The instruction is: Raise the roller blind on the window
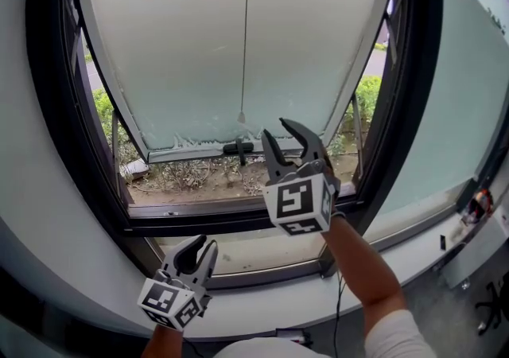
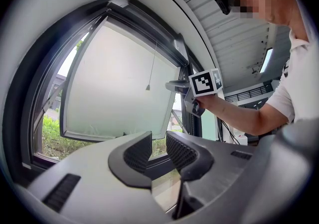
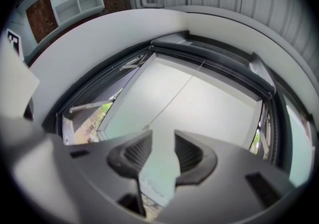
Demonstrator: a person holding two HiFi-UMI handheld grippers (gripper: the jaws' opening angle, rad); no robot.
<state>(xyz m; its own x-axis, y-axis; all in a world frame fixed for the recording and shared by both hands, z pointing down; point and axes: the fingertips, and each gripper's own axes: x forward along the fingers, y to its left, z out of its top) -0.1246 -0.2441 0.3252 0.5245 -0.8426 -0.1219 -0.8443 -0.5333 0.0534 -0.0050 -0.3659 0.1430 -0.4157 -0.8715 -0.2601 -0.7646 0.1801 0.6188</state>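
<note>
A head-mounted camera looks at an open window. The roller blind [image 1: 183, 54] is a pale, matte, greenish-white sheet covering the tilted-out sash, and it fills most of the upper view. A thin pull cord [image 1: 245, 30] hangs down its middle and ends in a small cone-shaped weight [image 1: 241, 118].

The right gripper [image 1: 275, 127] is held up in front of the blind's lower part, just right of the cord's weight and not touching it. Its two dark, ribbed jaws stand apart with nothing between them; only the pale blind shows through the gap. The left gripper [image 1: 204, 242] is held low, near the white sill [image 1: 79, 269], well below the blind. Its jaws are also apart and empty.

A dark, stubby window handle [image 1: 238, 147] sits on the sash's bottom rail, just below the weight and left of the right gripper. A thick black window frame [image 1: 48, 110] surrounds the opening. Through the gap under the sash are green shrubs [image 1: 102, 106] and bare ground [image 1: 199, 177] strewn with dry leaves. The blind's bottom edge looks ragged in places. A bare forearm [image 1: 358, 261] reaches up to the right gripper.
</note>
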